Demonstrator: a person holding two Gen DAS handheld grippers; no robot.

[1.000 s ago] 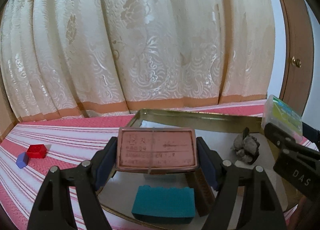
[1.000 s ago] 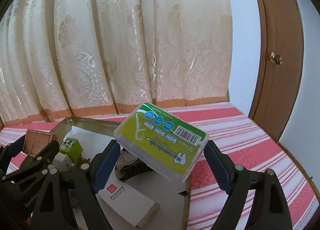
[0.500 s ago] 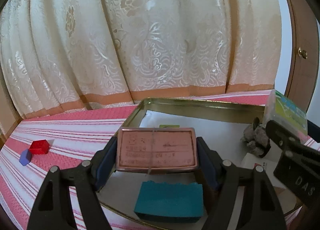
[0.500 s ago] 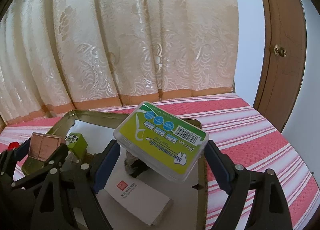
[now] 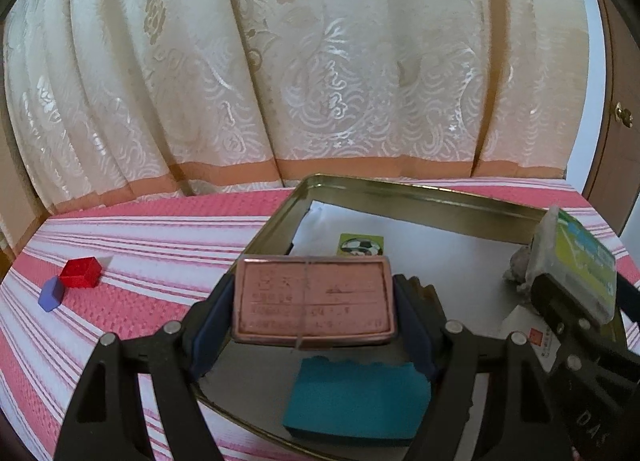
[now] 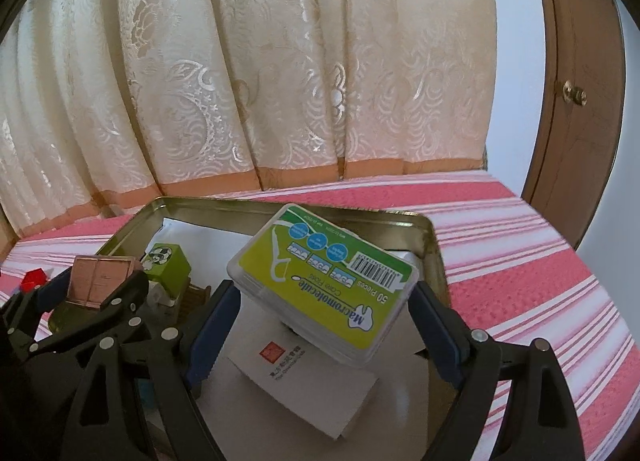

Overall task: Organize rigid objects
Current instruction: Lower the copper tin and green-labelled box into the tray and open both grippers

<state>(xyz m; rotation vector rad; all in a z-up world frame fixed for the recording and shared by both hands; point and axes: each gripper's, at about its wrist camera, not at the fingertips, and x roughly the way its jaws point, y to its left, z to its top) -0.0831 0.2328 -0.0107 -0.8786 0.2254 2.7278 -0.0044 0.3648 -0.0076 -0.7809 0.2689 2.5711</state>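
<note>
Two loads hang over the metal tray (image 5: 420, 197), which sits fuller in both views than a second ago, so we judge set-down is near. Left gripper (image 5: 314, 307) clamps the copper tin (image 5: 312, 299); right gripper (image 6: 320, 307) pinches the floss pick box (image 6: 324, 285). Below lie a teal sponge (image 5: 356, 397), green cube (image 6: 168, 267), rock (image 5: 518, 267) and white card box (image 6: 304, 385).

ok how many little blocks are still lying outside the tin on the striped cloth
2: a red block and a blue block touching it, both on the cloth left of the tin. Others may be hidden.
</note>
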